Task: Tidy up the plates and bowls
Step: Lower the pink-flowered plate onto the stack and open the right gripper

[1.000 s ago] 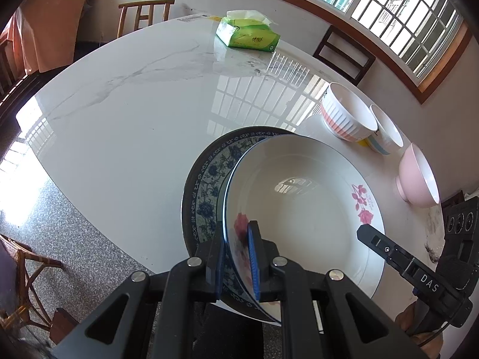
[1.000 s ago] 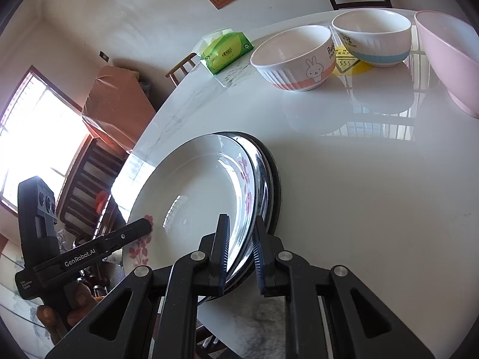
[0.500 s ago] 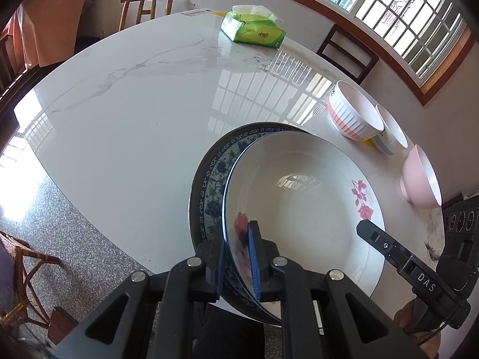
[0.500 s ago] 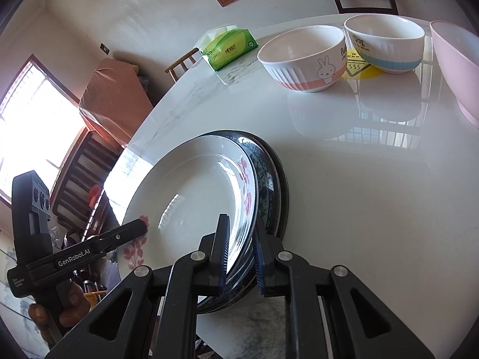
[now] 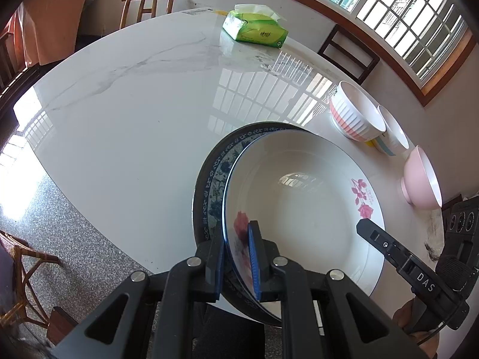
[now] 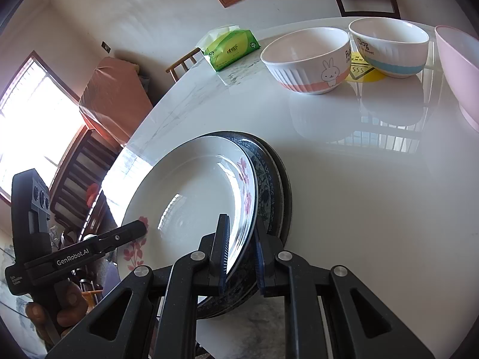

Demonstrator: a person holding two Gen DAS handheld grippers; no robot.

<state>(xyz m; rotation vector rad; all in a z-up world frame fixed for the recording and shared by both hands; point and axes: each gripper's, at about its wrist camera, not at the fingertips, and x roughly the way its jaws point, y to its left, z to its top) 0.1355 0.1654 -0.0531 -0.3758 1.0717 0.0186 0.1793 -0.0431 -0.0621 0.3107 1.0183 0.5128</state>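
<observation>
So there's a stack of plates sitting at the near edge of the white marble table (image 5: 125,125), partly hanging over it, and both claws have it pinched from opposite sides.

Left side first: the left gripper (image 5: 238,257) is nearly closed, jaws clamped over the rim of the stack. One blue pad sits inside the white rose plate (image 5: 305,209), right on the pink flower print, the other is on the outside against the blue patterned plate (image 5: 214,188) underneath. There's a dark plate (image 6: 286,179) at the very bottom too, only its rim shows.

Over on the right, the right gripper (image 6: 241,254) is doing the same thing on the opposite rim: barely open, one pad on the white plate's inner face, the other outside under the blue one. Looks like it's got the whole stack in its bite, though I can't tell for sure if the bottom dark plate is inside the pinch.

Further right and back on the table, well apart from the plates, are three bowls in a row: the bunny bowl (image 6: 308,59) with ribbed sides, the blue-striped bowl (image 6: 389,48) just beside it, then the pink bowl (image 6: 458,74). A green tissue pack (image 5: 254,28) sits at the far side.
</observation>
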